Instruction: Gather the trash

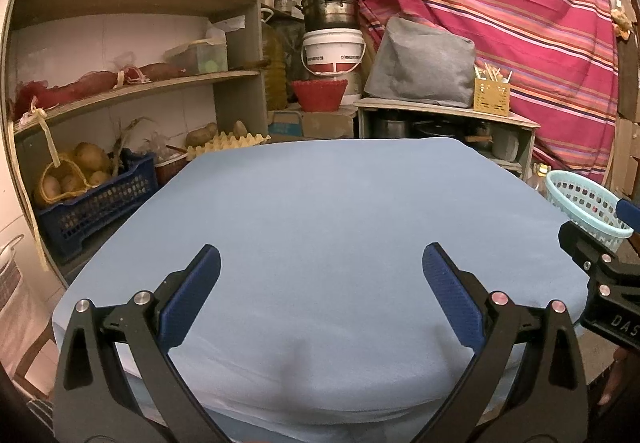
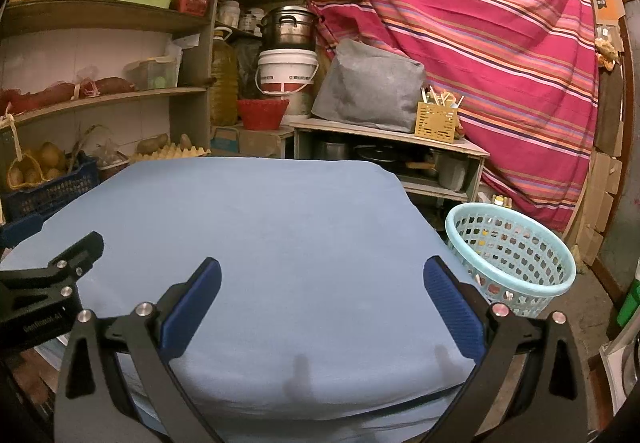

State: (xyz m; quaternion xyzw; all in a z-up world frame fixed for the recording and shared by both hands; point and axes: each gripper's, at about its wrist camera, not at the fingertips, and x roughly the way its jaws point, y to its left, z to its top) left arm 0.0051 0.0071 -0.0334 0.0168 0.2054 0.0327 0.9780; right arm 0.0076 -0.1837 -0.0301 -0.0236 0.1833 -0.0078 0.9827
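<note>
The table covered in pale blue cloth (image 2: 260, 227) lies bare before me. Off its right edge stands the round pale blue perforated plastic basket (image 2: 510, 257) — light, stiff, best pinched by its rim. My left gripper (image 1: 320, 267) and right gripper (image 2: 322, 277) are both spread, holding nothing — no trash visible on the cloth.

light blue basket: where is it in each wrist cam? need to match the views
Left wrist: light blue basket at the far right edge, beyond the blue-covered table, partly cut off by the other gripper's frame.
Right wrist: the basket sits in full view at right of centre, on the floor beside the table's right edge.
Shared landmark: the white bucket under the steel pot, in front of the striped cloth.
</note>
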